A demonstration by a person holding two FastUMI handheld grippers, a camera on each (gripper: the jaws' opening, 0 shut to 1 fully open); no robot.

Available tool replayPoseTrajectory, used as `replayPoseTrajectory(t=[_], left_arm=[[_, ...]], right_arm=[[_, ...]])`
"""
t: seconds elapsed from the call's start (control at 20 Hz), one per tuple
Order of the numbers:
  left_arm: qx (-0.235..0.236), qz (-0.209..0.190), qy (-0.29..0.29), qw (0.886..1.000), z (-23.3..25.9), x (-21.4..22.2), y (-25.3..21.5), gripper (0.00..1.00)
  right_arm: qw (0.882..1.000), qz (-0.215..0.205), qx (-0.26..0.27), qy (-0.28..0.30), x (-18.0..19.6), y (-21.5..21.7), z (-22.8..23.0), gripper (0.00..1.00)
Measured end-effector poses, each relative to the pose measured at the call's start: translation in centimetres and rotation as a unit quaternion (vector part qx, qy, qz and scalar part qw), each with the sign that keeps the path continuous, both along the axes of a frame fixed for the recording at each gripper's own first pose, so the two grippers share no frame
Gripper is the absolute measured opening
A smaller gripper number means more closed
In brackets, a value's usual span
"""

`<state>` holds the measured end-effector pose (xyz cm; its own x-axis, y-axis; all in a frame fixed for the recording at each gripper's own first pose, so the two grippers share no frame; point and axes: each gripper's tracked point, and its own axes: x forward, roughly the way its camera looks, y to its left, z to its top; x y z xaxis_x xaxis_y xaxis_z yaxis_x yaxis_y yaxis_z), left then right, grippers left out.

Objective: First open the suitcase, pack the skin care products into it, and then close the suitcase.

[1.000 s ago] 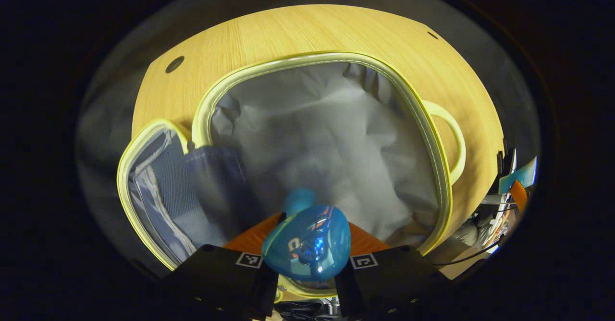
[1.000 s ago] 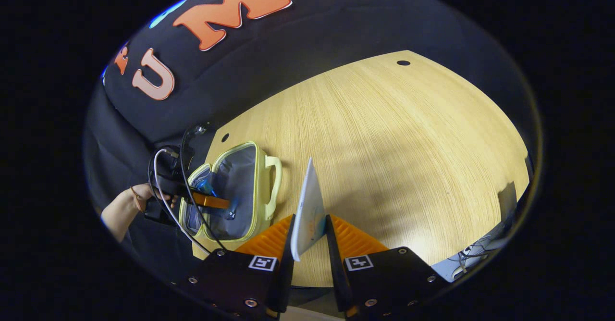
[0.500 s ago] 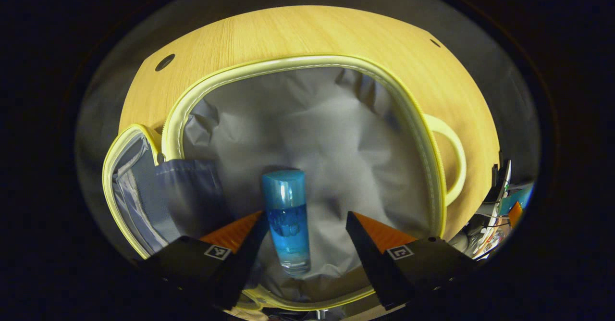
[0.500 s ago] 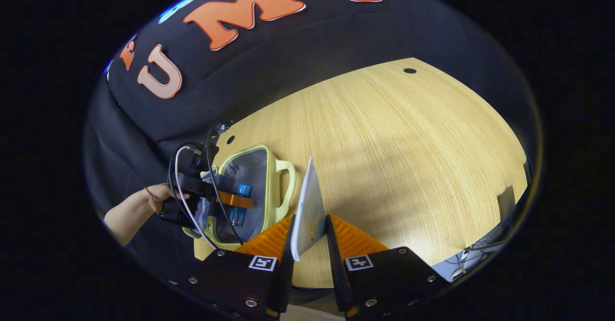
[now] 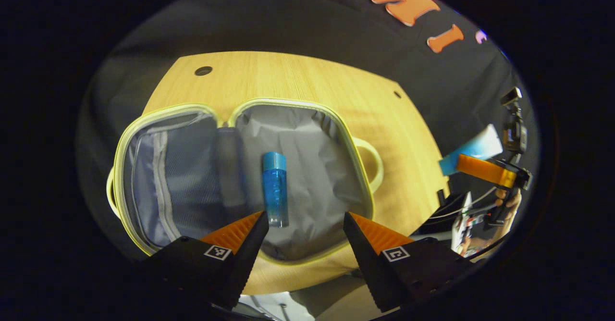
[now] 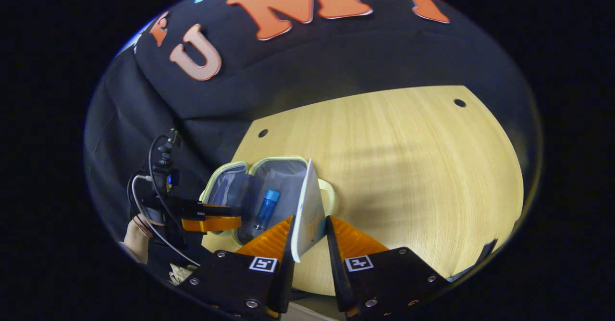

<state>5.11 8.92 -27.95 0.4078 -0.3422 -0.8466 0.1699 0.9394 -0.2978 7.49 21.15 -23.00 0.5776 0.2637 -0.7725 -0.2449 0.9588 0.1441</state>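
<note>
A small pale-yellow suitcase (image 5: 240, 109) lies open on the wooden table, grey lining up. A blue bottle (image 5: 275, 186) lies inside its right half, cap away from me. My left gripper (image 5: 302, 225) is open just short of the case's near rim, holding nothing. In the right gripper view the same suitcase (image 6: 230, 169) and blue bottle (image 6: 267, 208) sit at lower left. My right gripper (image 6: 310, 234) is shut on a white tube with a blue end (image 6: 307, 210), held upright near the case. The left gripper view shows that tube (image 5: 473, 148) at far right.
The light wood table (image 6: 399, 167) stretches wide to the right of the case, with small round holes near its far edge. Black cloth hangs behind it. A person's hand (image 6: 137, 237) holds the left gripper (image 6: 211, 217) beside the case, with cables trailing.
My left gripper opened and let the blue bottle drop into the case, then pulled back and up. My right gripper carried the tube leftward toward the case.
</note>
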Motion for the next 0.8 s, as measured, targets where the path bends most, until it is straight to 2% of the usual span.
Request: replayPoseTrajectory(t=[0.15,0.25,0.4,0.6,0.8], left_arm=[[-0.031,0.080,-0.019,0.996,1.9,-3.4,5.9,0.98],[-0.019,0.131,-0.034,0.991,2.5,-6.0,10.6,0.98],[0.002,0.190,-0.046,0.981,4.7,-10.8,16.6,0.98],[0.015,0.243,-0.047,0.969,8.0,-16.8,23.5,0.98],[0.011,0.275,-0.039,0.961,9.6,-21.2,26.9,0.98]], right_arm=[[0.998,0.053,0.007,0.040,1.9,4.5,-0.7,0.37],[0.994,0.074,0.013,0.079,2.4,6.9,-2.2,0.37],[0.984,0.092,-0.008,0.152,2.1,8.5,-5.9,0.37],[0.966,0.104,-0.050,0.232,1.5,8.9,-10.6,0.37],[0.953,0.079,-0.080,0.282,1.5,8.7,-15.7,0.37]])
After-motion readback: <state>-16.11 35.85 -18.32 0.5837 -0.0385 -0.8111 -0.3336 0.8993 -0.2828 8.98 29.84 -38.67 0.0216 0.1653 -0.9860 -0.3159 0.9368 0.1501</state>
